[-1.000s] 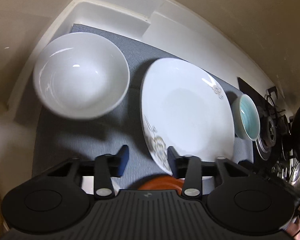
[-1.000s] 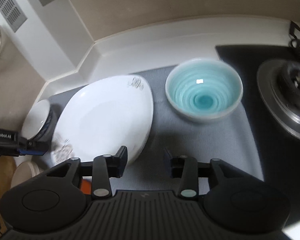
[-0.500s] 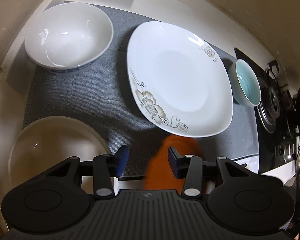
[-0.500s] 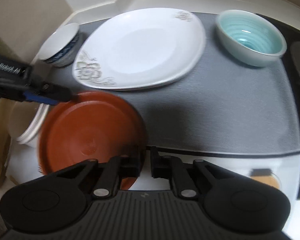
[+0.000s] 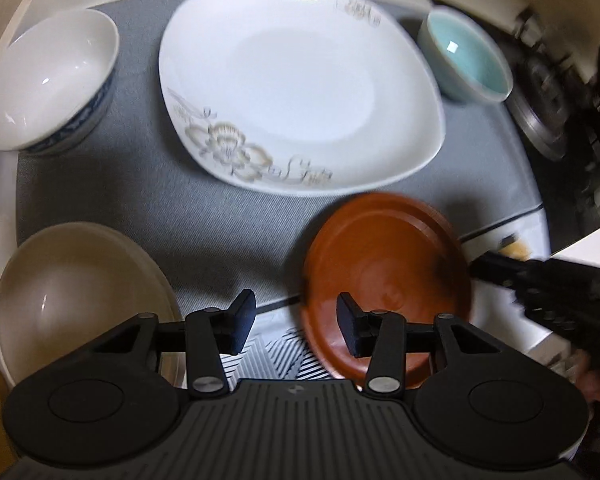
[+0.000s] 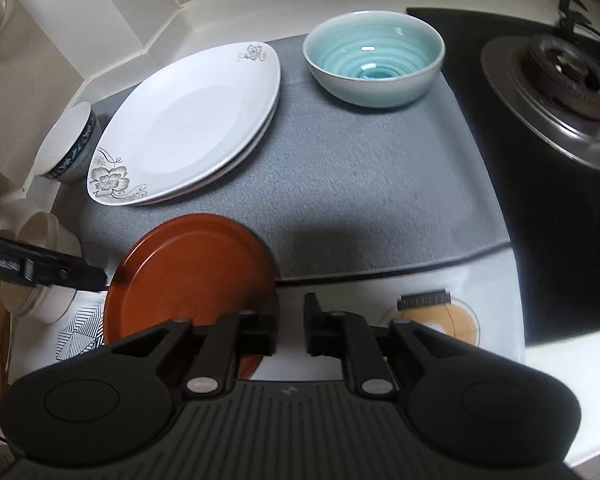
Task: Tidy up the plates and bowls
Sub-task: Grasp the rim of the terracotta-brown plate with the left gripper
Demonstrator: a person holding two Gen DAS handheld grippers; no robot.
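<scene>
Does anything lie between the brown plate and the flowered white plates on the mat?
Nothing visible. Only bare grey mat separates the brown plate from the flowered white plates; the teal bowl stands off to the side.

You see a grey mat (image 6: 372, 184) on the white counter (image 6: 228, 12), a gas burner (image 6: 560, 68) on the black stovetop (image 6: 512, 200) to its right.
</scene>
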